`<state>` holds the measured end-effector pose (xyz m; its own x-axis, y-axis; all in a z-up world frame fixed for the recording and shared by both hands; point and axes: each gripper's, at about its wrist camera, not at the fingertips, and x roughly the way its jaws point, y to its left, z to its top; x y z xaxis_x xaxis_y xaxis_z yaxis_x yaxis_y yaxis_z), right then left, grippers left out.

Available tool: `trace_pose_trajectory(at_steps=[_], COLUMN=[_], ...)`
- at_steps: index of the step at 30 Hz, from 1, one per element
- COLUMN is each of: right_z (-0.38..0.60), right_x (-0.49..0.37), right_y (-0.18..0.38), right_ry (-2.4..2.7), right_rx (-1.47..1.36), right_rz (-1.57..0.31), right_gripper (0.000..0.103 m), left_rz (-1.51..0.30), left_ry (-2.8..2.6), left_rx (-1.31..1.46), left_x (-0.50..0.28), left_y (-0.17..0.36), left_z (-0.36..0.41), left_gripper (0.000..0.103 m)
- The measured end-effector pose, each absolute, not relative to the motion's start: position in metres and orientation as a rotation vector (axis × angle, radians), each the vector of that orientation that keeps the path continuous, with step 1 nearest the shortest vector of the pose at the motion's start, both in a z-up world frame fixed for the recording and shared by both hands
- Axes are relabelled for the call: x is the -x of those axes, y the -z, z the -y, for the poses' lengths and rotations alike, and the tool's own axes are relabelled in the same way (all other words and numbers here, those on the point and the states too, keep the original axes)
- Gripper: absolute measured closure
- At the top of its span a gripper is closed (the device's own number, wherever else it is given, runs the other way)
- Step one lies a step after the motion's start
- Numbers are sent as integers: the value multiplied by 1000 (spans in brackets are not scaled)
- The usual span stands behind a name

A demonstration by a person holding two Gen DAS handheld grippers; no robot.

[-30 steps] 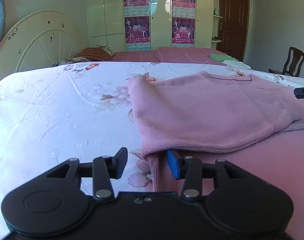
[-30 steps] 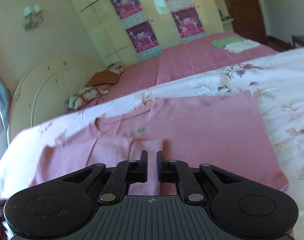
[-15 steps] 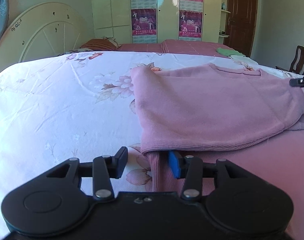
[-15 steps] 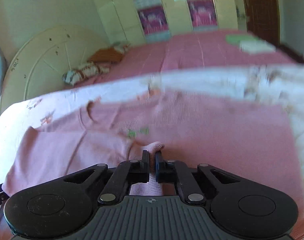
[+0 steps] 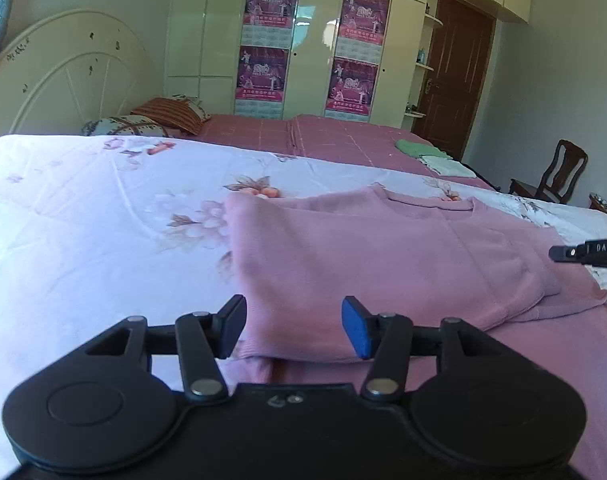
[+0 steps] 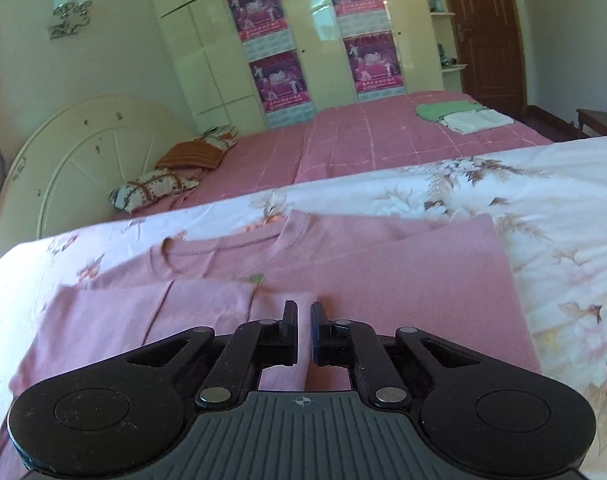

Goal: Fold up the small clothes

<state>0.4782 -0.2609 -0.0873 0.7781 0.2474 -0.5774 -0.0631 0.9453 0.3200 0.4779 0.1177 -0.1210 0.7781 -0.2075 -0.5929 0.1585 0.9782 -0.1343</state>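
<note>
Pink knit fabric is filling the near ground of both wrist views: a small pink sweater (image 5: 383, 256) is lying flat on a bed under a white floral sheet (image 5: 83, 232), with one side folded over its body. The left gripper (image 5: 293, 326) is hovering just above the sweater's near folded edge, and its fingers (image 5: 353, 330) are spreading apart at this moment; the fold's edge is lying between and below them, but the pads are not pressing on it. The right gripper (image 6: 303, 330) is sitting low over the middle of the sweater (image 6: 403, 276), its fingers (image 6: 289, 332) drawn almost together with only a thin slit between them. Pink cloth is showing through that slit, yet whether any of it is pinched cannot be told. In the left wrist view, the tip of the right gripper (image 5: 587, 250) is poking in from the right edge, above the sweater's far side.

Beyond the garment, the sweater's round neckline (image 6: 223, 250) is lying toward the far edge of the sheet. Farther back, a pink checked bedspread (image 6: 363, 148) is carrying a folded green cloth (image 6: 443, 110) and a folded white cloth (image 6: 477, 122) touching each other, with pillows (image 6: 159, 188) near a cream round headboard (image 6: 87, 156). Behind stands a cream wardrobe (image 6: 207, 52) bearing purple posters (image 6: 279, 80), beside a dark brown door (image 6: 491, 32).
</note>
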Motion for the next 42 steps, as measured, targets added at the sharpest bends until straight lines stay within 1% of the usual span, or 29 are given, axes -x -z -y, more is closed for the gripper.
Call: trace_pose_trajectory(at_steps=[1, 2, 4, 6, 8, 11, 13, 14, 15, 16, 17, 19, 21, 23, 26, 27, 28, 29, 30, 31, 32, 33, 35, 37, 38, 40, 41, 42], right_z=[257, 252, 244, 246, 251, 243, 229, 223, 218, 215, 215, 233, 239, 232, 203, 191, 179, 172, 170, 173, 181, 196, 226, 249, 253, 251, 244, 237], right_x=[-475, -474, -477, -479, -479, -503, -519, -525, -532, -539, -545, -546, -537, -520, -505, -500, -496, -493, -489, -487, -485, -484, -481, -476, -472, -458, -454, -453], right_y=[90, 96, 113, 106, 90, 82, 85, 87, 94, 101, 110, 117, 107, 93, 90, 93, 97, 101, 105, 108, 109, 110, 111, 108, 103, 89, 85, 85], right_ry=[-194, -207, -189, -182, -186, -204, -233, -248, -265, -253, -209, -164, -149, -192, -291, -317, -336, -346, -344, -323, -270, -222, -174, -147, -147, -181, -206, -225], right_rx=[-289, -268, -199, -200, -209, -217, -193, -183, -177, -157, -132, -188, -221, -218, -220, -192, -159, -133, -101, -77, -58, -60, -99, -121, -144, -171, -166, -160], right_rz=[-672, -691, -768, -761, -672, -654, -652, -658, -676, -702, -733, -732, -716, -666, -678, -686, -697, -704, -698, -690, -693, -694, -719, -736, -717, -659, -638, -635], right_gripper=[97, 97, 97, 97, 97, 97, 97, 97, 97, 97, 97, 98, 97, 97, 96, 93, 84, 58, 45, 45, 49, 66, 68, 68, 68, 68, 68, 68], left_rz=[-677, -749, -734, -671, -628, -632, -682, -718, -728, -702, -698, -678, -633, -602, -594, -601, -616, -638, -657, -670, -673, -670, -669, -642, -613, -590, -619, -662], left_ry=[215, 213, 210, 236, 235, 226, 212, 182, 175, 196, 202, 138, 158, 224, 302, 311, 315, 304, 267, 228, 190, 166, 185, 164, 173, 173, 173, 158], left_rx=[90, 84, 32, 68, 66, 74, 91, 74, 76, 110, 152, 128, 142, 134, 55, 46, 39, 24, 6, 1, 9, 27, 84, 66, 36, 12, 4, -10], left_x=[-486, -497, -501, -505, -526, -575, -608, -622, -628, -628, -625, -611, -588, -566, -547, -543, -541, -541, -539, -537, -533, -528, -517, -507, -501, -493, -494, -498], left_y=[130, 144, 146, 130, 120, 121, 133, 144, 152, 154, 152, 141, 130, 125, 129, 133, 138, 145, 151, 154, 157, 158, 155, 144, 138, 135, 139, 147], left_z=[-111, -105, -97, -100, -99, -96, -96, -99, -107, -115, -126, -129, -124, -102, -53, -43, -37, -35, -40, -49, -64, -78, -102, -100, -93, -81, -75, -71], left_gripper=[51, 51, 51, 49, 44, 43, 43, 44, 50, 50, 54, 45, 35, 31, 31, 31, 31, 31, 32, 34, 35, 35, 40, 35, 32, 28, 27, 28])
